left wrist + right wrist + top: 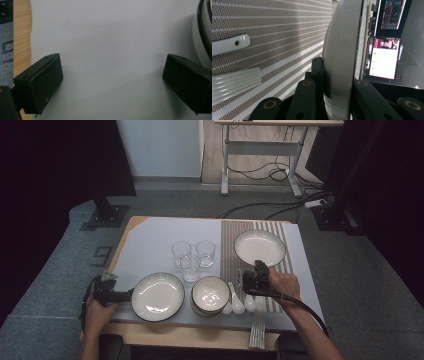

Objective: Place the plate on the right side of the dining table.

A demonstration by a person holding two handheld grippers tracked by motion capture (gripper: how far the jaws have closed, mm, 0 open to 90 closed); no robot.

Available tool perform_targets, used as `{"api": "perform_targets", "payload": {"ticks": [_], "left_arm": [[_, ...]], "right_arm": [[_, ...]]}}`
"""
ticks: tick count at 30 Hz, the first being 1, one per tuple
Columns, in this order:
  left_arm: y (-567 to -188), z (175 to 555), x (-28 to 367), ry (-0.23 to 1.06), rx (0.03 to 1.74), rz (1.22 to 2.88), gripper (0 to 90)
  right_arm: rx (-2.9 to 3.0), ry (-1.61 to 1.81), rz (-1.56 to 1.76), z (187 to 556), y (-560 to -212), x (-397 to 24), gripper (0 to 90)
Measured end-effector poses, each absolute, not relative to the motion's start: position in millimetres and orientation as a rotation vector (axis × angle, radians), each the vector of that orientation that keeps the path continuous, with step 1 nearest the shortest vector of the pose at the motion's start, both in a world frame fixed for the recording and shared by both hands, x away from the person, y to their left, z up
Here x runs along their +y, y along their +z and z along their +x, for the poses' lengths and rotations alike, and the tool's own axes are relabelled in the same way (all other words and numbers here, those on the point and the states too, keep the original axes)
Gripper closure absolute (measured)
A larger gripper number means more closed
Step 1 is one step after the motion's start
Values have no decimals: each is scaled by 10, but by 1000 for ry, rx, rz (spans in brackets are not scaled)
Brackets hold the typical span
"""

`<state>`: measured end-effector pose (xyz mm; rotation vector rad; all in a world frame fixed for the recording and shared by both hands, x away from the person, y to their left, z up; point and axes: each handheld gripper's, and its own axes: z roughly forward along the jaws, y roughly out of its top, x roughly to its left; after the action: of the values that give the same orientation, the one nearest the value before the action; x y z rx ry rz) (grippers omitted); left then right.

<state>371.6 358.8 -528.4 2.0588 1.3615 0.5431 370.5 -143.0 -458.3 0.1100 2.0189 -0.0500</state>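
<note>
a: where do we have the plate (260, 247) right now?

b: on the striped mat (227, 250) at the far right of the table (150, 240). our right gripper (255, 276) has it by the near rim. in the right gripper view the plate's (342, 57) edge runs straight up between the jaws, and they are clamped on it, one under the rim and one over.

a: and the left gripper (112, 295)?

b: jaws spread wide with nothing between them, resting over bare tabletop (110, 50) beside the near plate (158, 296), whose rim (203, 30) just shows at the edge of the left gripper view.

a: so which way does the held plate lie from our jaws?

b: it stretches away from us, beyond the fingertips, with its rim crossing the jaws. the right hand (285, 284) is plainly the nearer one; the left is well apart, across the bowl (210, 295) and spoons (238, 303).

a: then any lift or slide turns on that one rim pinch.

b: we judge so. all the plate's weight hangs beyond the grip, so it could tip down at the far side.
</note>
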Motion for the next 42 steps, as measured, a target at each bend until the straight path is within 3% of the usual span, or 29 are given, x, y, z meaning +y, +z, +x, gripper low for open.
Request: {"api": "perform_targets", "payload": {"ticks": [19, 42], "left_arm": [[-5285, 3716, 3589, 543, 1362, 2059, 28], [-5285, 3717, 3589, 542, 1363, 2058, 28]], "right_arm": [[2034, -110, 109, 3851, -5077, -1558, 792], [2078, -116, 116, 3969, -5342, -1554, 791]]}}
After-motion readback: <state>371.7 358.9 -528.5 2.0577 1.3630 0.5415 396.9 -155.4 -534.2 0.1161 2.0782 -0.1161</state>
